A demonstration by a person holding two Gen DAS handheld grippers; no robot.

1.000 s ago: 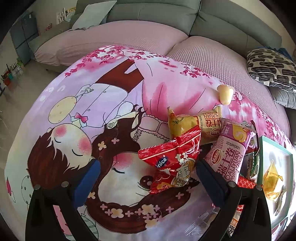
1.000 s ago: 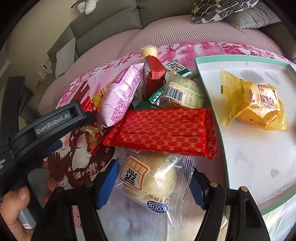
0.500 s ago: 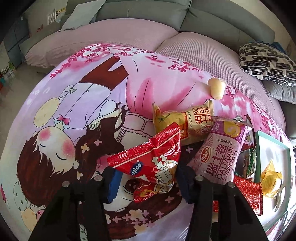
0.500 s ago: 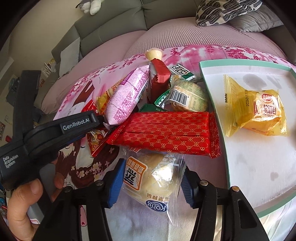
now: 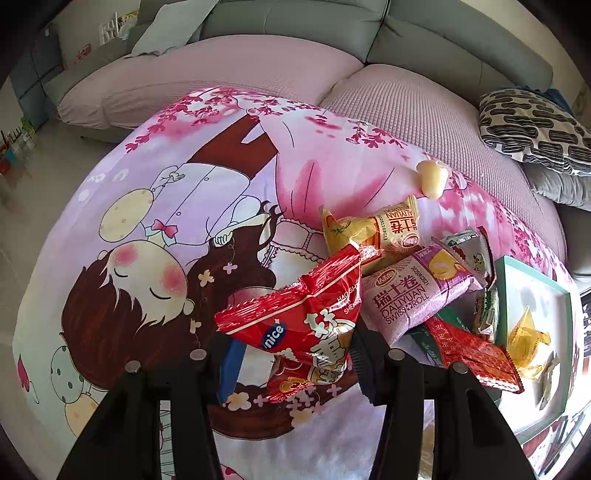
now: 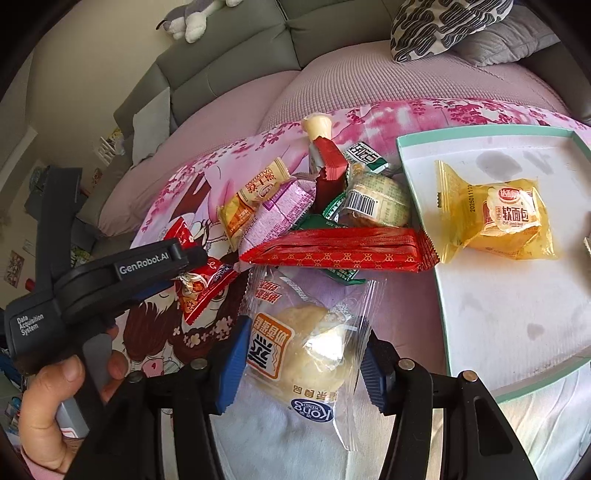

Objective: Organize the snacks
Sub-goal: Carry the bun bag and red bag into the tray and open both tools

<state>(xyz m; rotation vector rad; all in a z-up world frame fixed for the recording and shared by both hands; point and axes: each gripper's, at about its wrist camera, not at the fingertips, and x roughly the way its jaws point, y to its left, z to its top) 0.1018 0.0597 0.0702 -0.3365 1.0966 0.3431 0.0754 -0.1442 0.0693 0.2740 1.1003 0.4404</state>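
Note:
My left gripper (image 5: 295, 350) is shut on a red snack bag (image 5: 306, 314) and holds it just above the cartoon blanket (image 5: 166, 206). My right gripper (image 6: 303, 358) is shut on a clear-wrapped bread bun (image 6: 295, 332), its blue pads pressing both sides of the wrapper. Between the two grippers lies a pile: a purple Swiss roll packet (image 5: 413, 295), a yellow packet (image 5: 373, 229), a long red packet (image 6: 343, 247) and a green-wrapped cake (image 6: 376, 203). A white tray with a teal rim (image 6: 480, 314) at the right holds a yellow soft-bread packet (image 6: 506, 218).
A cream jelly cup (image 5: 432, 177) lies at the blanket's far edge. Behind it runs a grey sofa (image 5: 443, 33) with a black-and-white cushion (image 5: 532, 125) and a plush toy (image 6: 195, 18). A person's hand (image 6: 55, 398) grips the left gripper's handle.
The left gripper's jaws closed on the red snack bag and raised it. The right jaws narrowed onto the bread bun, which now sits higher between the pads.

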